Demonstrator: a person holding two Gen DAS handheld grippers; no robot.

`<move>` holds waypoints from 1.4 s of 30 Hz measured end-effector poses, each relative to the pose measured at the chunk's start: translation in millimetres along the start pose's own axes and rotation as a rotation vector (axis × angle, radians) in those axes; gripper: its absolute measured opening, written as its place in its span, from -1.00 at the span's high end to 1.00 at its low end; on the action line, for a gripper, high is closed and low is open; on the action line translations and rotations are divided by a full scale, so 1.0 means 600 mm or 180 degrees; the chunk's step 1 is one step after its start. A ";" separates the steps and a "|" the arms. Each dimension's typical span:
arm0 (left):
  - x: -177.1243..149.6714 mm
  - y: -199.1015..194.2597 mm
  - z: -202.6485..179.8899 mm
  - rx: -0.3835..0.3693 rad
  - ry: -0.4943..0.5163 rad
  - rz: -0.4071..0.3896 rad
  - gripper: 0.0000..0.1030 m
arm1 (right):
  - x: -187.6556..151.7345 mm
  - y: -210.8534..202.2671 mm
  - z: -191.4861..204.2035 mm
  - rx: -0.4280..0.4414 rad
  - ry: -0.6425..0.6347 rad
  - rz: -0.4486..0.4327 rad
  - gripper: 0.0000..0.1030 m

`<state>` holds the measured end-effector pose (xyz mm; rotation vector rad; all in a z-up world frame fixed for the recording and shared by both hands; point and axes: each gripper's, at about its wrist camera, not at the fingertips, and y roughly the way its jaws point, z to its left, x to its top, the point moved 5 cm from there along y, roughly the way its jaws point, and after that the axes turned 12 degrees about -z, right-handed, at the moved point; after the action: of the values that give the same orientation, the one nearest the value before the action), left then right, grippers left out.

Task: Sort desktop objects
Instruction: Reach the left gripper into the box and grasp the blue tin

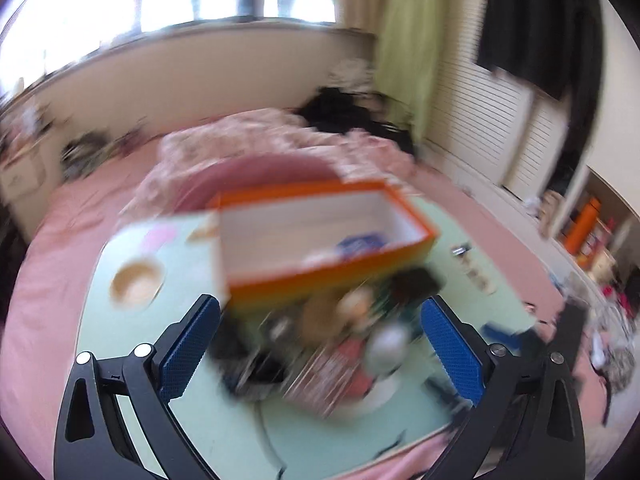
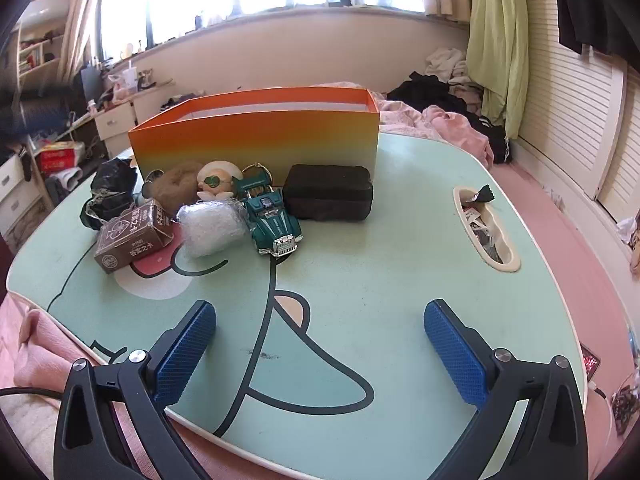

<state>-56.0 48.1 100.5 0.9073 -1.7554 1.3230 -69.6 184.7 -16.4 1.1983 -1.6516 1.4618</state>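
An orange box (image 2: 256, 136) stands on the mint-green table (image 2: 360, 280). In front of it lie a black case (image 2: 328, 196), a teal toy car (image 2: 272, 220), a small figurine (image 2: 216, 184), a brown fuzzy ball (image 2: 180, 184), a clear plastic wad (image 2: 212, 228), a brown carton (image 2: 132, 240) and a black bag (image 2: 108, 196). My right gripper (image 2: 320, 332) is open and empty, low over the table's near part. The left wrist view is blurred: my left gripper (image 1: 316, 336) is open above the pile, with the orange box (image 1: 320, 232) just beyond.
A slot tray (image 2: 488, 228) with small items is set in the table's right side. A round cup recess (image 1: 136, 284) sits at the table's left. Pink bedding (image 2: 460, 124) and clothes lie behind the table. Drawers (image 2: 116, 120) stand at the left.
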 end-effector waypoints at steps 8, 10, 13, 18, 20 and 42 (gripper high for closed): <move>0.037 0.214 -0.048 0.0276 -0.0092 0.0438 -0.62 | -0.008 -0.011 -0.013 -0.0005 0.0009 -0.0020 -1.00; 0.007 0.247 -0.050 0.0209 -0.0211 0.0679 -0.58 | -0.008 -0.013 -0.015 -0.0011 0.0013 -0.0022 -1.00; -0.013 0.269 -0.048 0.0196 -0.0358 0.0775 -0.58 | -0.009 -0.013 -0.015 -0.0020 0.0016 -0.0021 -1.00; -0.022 0.284 -0.050 0.0260 -0.0377 0.0833 -0.58 | -0.009 -0.013 -0.014 -0.0028 0.0019 -0.0023 -1.00; -0.024 0.288 -0.052 0.0278 -0.0344 0.0840 -0.58 | -0.009 -0.013 -0.014 -0.0034 0.0021 -0.0024 -1.00; -0.016 0.368 -0.067 0.0147 -0.0269 0.1960 -0.34 | -0.007 -0.013 -0.017 -0.0072 0.0048 -0.0047 -1.00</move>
<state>-237.7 136.0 2.0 0.4550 -2.1781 1.7271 -61.9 195.6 -14.7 1.1818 -1.6417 1.4361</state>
